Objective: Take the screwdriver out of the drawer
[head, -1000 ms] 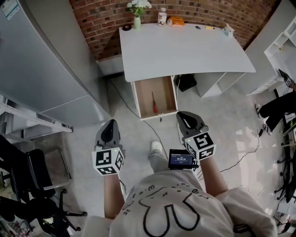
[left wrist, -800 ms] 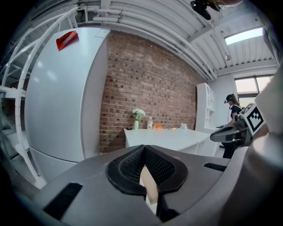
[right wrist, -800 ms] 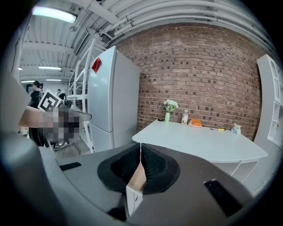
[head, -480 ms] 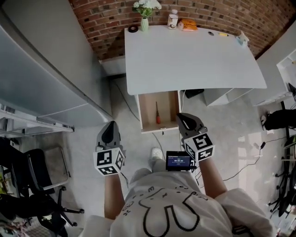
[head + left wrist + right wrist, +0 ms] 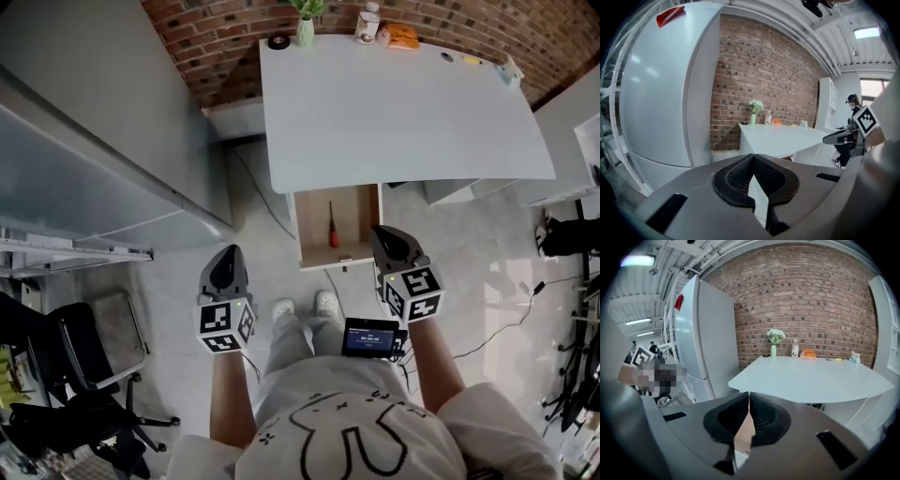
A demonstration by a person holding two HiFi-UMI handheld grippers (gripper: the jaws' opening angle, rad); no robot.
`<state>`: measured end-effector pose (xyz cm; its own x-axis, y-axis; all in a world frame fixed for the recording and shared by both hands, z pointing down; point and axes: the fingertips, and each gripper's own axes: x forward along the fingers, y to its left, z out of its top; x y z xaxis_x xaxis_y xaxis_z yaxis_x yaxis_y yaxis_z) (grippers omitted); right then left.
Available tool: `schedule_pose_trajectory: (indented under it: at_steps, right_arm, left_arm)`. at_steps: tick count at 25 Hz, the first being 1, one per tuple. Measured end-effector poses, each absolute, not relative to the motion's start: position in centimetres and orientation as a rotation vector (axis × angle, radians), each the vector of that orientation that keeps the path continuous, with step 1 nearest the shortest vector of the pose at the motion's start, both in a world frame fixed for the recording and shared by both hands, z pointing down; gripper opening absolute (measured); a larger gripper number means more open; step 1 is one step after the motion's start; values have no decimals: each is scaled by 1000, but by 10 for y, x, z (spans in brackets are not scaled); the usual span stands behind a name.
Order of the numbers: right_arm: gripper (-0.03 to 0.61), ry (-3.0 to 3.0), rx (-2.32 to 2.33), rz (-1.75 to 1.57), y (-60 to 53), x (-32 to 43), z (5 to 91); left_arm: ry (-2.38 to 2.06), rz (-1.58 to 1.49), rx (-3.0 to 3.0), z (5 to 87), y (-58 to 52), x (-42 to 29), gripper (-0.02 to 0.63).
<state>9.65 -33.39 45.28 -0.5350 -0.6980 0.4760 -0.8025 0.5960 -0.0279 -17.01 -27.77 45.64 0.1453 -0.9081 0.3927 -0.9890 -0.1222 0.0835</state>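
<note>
Head view shows you now nearer the red-handled screwdriver (image 5: 332,230) in the open wooden drawer (image 5: 356,212), with the left gripper (image 5: 225,257) and right gripper (image 5: 388,237) both pinched together, holding nothing.

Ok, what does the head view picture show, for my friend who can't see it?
Seen from above, a person holds out the left gripper and right gripper, both empty, near an open drawer under a white table. A red-handled screwdriver lies inside the drawer.
</note>
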Motion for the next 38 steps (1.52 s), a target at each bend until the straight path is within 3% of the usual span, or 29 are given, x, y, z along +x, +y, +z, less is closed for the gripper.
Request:
schedule_pose_trajectory:
  at_steps: [12,38]
  right_arm:
    - [21,-2268,1209,473,-340,76,540]
    - [21,-2194,1011,493,-356,43,714]
  left_arm:
    - [-1749,365,2089,521,-321,-216,11]
    - [-1653,466,2089,693,-330,-214,11]
